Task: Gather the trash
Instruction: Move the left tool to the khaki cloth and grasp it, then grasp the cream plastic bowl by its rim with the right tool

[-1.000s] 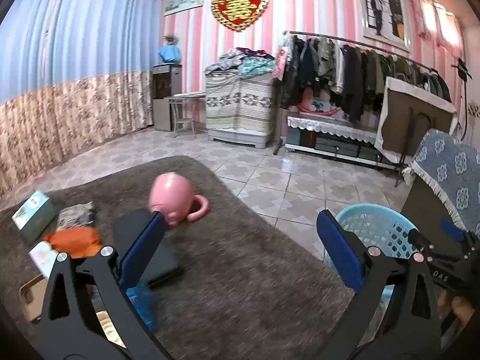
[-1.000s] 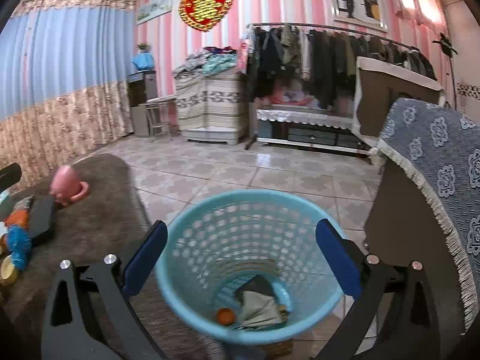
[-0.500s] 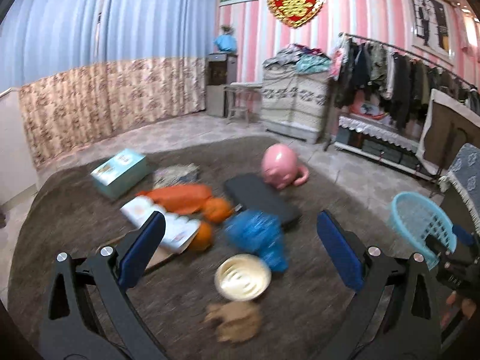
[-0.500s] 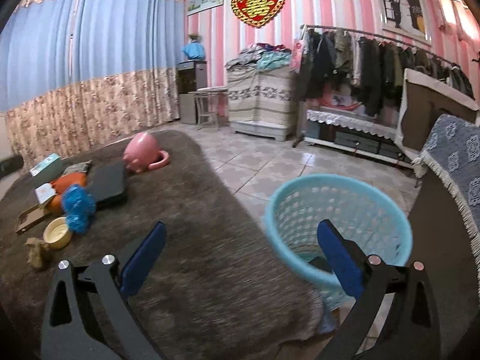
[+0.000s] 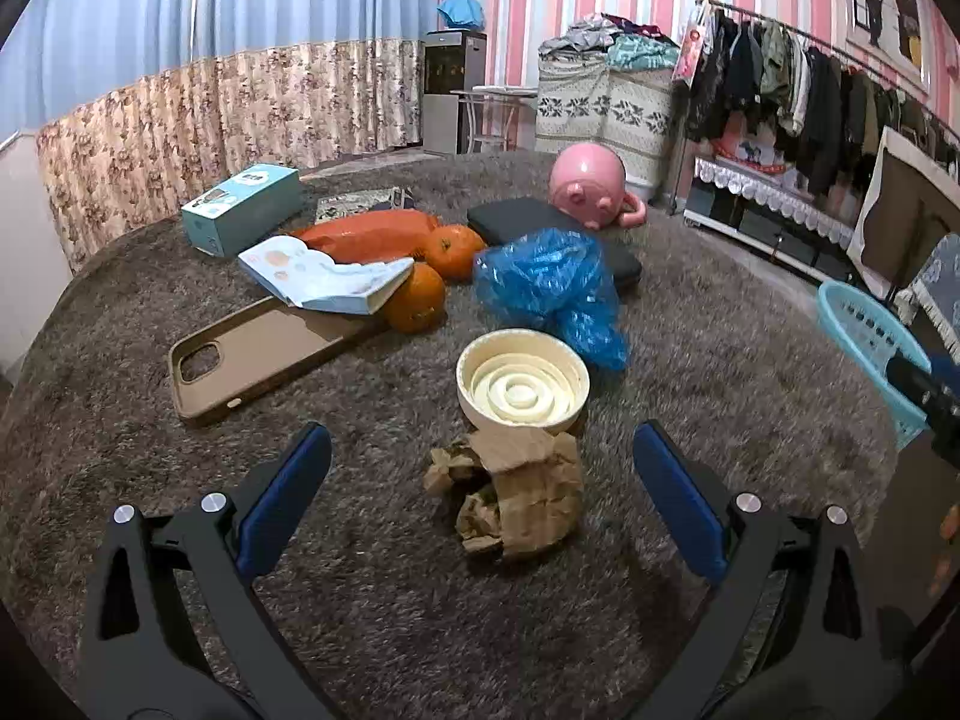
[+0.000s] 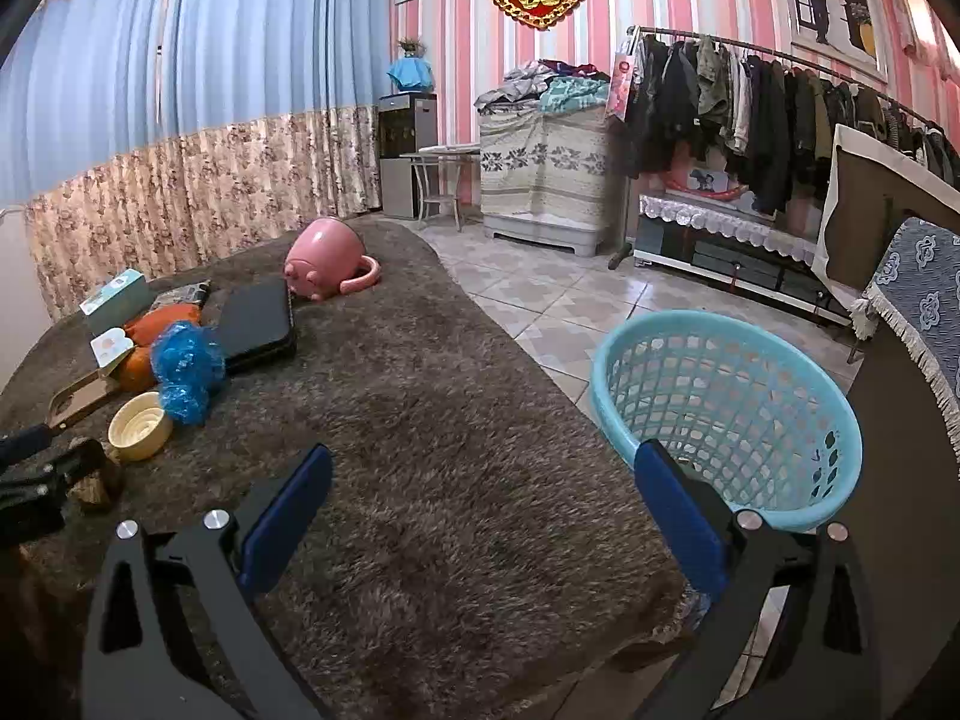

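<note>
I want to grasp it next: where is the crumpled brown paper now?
Left wrist view: crumpled brown paper lies between the open left gripper, before the cream bowl.

Crumpled paper (image 5: 510,495) before bowl (image 5: 523,383); bag (image 5: 549,288) behind; basket (image 6: 726,414) far right.

Pink striped wall (image 6: 474,12), blue curtains (image 6: 240,60), tiled floor (image 6: 540,306)
</note>
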Demonstrator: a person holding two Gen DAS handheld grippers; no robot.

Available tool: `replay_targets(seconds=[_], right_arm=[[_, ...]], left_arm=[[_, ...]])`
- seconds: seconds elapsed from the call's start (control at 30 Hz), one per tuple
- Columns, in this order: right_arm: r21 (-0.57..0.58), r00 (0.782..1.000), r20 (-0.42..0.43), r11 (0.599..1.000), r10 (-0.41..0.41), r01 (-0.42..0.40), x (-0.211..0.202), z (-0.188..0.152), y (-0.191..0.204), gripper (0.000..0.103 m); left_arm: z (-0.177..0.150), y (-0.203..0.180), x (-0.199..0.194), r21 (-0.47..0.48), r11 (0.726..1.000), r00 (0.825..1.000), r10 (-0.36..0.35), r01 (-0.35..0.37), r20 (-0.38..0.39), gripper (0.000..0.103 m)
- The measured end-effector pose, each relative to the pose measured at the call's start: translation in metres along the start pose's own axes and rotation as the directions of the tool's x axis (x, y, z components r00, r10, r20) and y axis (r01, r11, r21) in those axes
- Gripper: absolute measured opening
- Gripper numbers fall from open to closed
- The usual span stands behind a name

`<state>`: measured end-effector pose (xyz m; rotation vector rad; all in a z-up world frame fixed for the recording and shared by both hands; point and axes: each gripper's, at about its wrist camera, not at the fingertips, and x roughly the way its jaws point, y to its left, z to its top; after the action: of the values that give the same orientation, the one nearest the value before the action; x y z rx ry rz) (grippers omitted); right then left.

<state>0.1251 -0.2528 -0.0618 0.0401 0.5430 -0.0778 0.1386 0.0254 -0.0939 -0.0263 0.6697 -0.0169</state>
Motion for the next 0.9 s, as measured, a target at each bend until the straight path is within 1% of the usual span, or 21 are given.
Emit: replay_targets(seconds=[0.07,0.1,0.13,0.17,0.23,0.27,0.3,0.4,0.53,0.6,0.63,0.7,0.8,0.9], right_arm=[[-0.006,1.000,-0.001,1.000,-0.006,0.006,0.002,0.001,0.001,0.099],[-0.010,1.000,-0.004,1.000,-0.003,0.003,0.003,0.001,0.002,0.099],[-0.012,1.000,-0.006,1.000,0.002,-0.002,0.004,0.001,0.004,0.099],[-0.014,1.000,-0.009,1.000,0.008,-0.008,0.005,0.000,0.006,0.099],[-0.026,1.000,-0.013,0.999,0.020,-0.020,0.006,0.001,0.012,0.099],[-0.034,1.000,-0.014,0.999,0.024,-0.024,0.006,0.000,0.015,0.098],[-0.042,1.000,-0.015,0.999,0.027,-0.028,0.007,0.000,0.019,0.098],[-0.060,0.999,-0.013,0.998,0.036,-0.037,0.007,0.002,0.031,0.098],[-0.075,0.996,-0.012,0.994,0.085,-0.086,0.005,0.005,0.051,0.099],[-0.091,0.993,-0.013,0.989,0.115,-0.116,0.005,0.005,0.067,0.098],[-0.097,0.992,-0.012,0.987,0.127,-0.128,0.005,0.005,0.072,0.098],[-0.112,0.986,-0.015,0.979,0.168,-0.168,0.006,0.004,0.085,0.098],[-0.149,0.976,-0.025,0.965,0.216,-0.217,0.008,0.003,0.110,0.098],[-0.188,0.964,-0.055,0.945,0.262,-0.267,0.014,0.001,0.136,0.098]], left_arm=[[-0.001,-0.002,0.003,0.001,1.000,1.000,-0.006,0.006,-0.014,0.097],[-0.002,-0.003,0.005,0.000,1.000,1.000,-0.012,0.012,-0.022,0.093],[-0.002,-0.002,0.007,-0.002,1.000,0.999,-0.023,0.023,-0.033,0.085],[-0.002,-0.002,0.009,-0.004,0.999,0.999,-0.033,0.032,-0.041,0.081],[-0.002,-0.002,0.014,-0.004,0.998,0.996,-0.059,0.059,-0.068,0.056],[-0.003,-0.002,0.015,-0.002,0.998,0.995,-0.066,0.066,-0.077,0.052],[-0.004,-0.003,0.015,-0.001,0.998,0.994,-0.069,0.069,-0.081,0.052],[-0.004,0.000,0.007,0.000,0.999,0.997,-0.053,0.053,-0.055,0.051],[0.001,0.018,-0.011,-0.013,1.000,1.000,-0.018,0.018,-0.003,0.051],[0.003,0.029,-0.017,-0.007,1.000,1.000,0.021,-0.021,0.021,0.051],[0.005,0.037,-0.022,-0.003,0.998,0.998,0.055,-0.055,0.037,0.051],[0.007,0.054,-0.028,-0.007,0.995,0.993,0.100,-0.100,0.055,0.051],[0.006,0.082,-0.034,-0.048,0.989,0.988,0.144,-0.141,0.059,0.051],[0.003,0.108,-0.038,-0.099,0.979,0.981,0.185,-0.179,0.056,0.051]])
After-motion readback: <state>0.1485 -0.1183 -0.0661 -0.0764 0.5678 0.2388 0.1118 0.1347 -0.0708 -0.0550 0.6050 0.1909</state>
